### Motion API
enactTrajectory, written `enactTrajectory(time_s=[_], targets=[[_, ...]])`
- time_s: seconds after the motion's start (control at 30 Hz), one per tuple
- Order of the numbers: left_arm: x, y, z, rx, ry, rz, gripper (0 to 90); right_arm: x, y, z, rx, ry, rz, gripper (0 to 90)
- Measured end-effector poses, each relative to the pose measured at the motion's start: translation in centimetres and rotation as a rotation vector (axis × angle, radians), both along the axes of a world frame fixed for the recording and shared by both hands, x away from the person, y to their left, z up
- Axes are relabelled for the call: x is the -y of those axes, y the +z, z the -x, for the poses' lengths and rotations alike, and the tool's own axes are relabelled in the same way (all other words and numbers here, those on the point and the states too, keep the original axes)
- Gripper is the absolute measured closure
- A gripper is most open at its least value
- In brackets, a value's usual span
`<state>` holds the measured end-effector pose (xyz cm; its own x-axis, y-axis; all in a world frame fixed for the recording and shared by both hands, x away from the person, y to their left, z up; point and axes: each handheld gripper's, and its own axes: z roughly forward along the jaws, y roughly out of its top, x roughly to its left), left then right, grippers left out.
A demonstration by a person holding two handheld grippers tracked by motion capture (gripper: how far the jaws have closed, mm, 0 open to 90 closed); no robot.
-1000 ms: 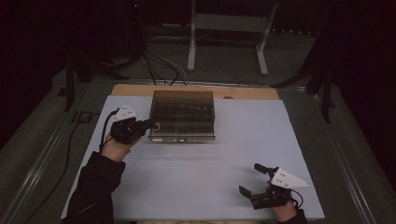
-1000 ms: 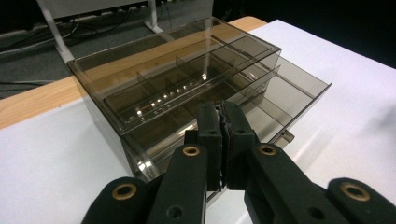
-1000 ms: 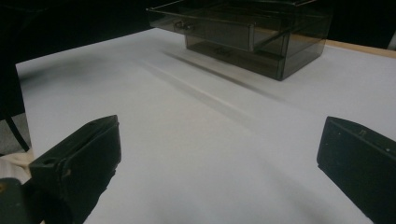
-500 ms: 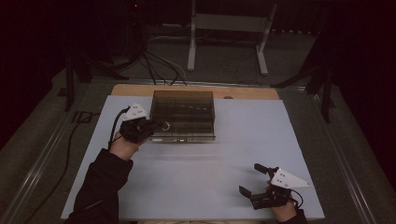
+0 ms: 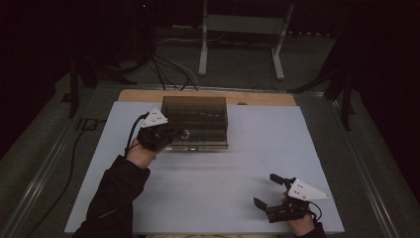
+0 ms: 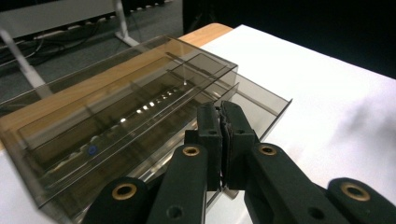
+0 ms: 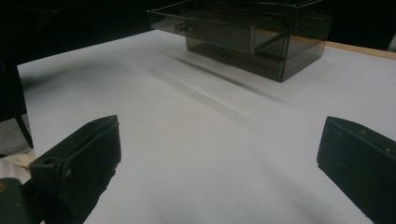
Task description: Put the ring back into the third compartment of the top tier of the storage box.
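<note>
A smoky see-through drawer box (image 5: 200, 116) stands at the back of the white table, left of centre. In the right gripper view one of the box's (image 7: 261, 42) drawers sticks out a little, its small knob (image 7: 183, 28) showing. My left gripper (image 5: 171, 135) is at the box's front left corner, just left of the knob (image 5: 185, 133). Its jaws are pressed together over the drawer's (image 6: 252, 100) open end, and I see nothing between the left gripper (image 6: 221, 116) tips. My right gripper (image 5: 265, 191) rests near the front right of the table, open with nothing between its fingers (image 7: 84, 154).
The white table top (image 5: 257, 148) spreads between the box and the right gripper. A wooden strip (image 5: 262, 98) runs along its far edge. Cables (image 5: 163, 69) and a metal stand (image 5: 240, 25) lie on the dark floor beyond.
My left hand has slid to the right along the box's front, up to the drawer knob. The right gripper has stayed where it was.
</note>
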<state>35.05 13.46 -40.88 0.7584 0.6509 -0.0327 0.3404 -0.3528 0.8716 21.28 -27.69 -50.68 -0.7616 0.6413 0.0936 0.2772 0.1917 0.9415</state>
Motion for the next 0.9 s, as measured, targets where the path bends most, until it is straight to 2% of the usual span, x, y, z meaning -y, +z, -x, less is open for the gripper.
enactTrajectory(time_s=[0.23, 0.9], targets=[[1.3, -0.3, -0.5, -0.013, -0.024, 0.01, 89.5, 0.0, 0.0, 0.0, 0.0, 0.002, 0.001, 0.0], [4.7, 0.2, -1.6, -0.008, -0.085, 0.004, 89.5, 0.1, 0.0, 0.1, 0.002, -0.001, -0.001, 0.0]])
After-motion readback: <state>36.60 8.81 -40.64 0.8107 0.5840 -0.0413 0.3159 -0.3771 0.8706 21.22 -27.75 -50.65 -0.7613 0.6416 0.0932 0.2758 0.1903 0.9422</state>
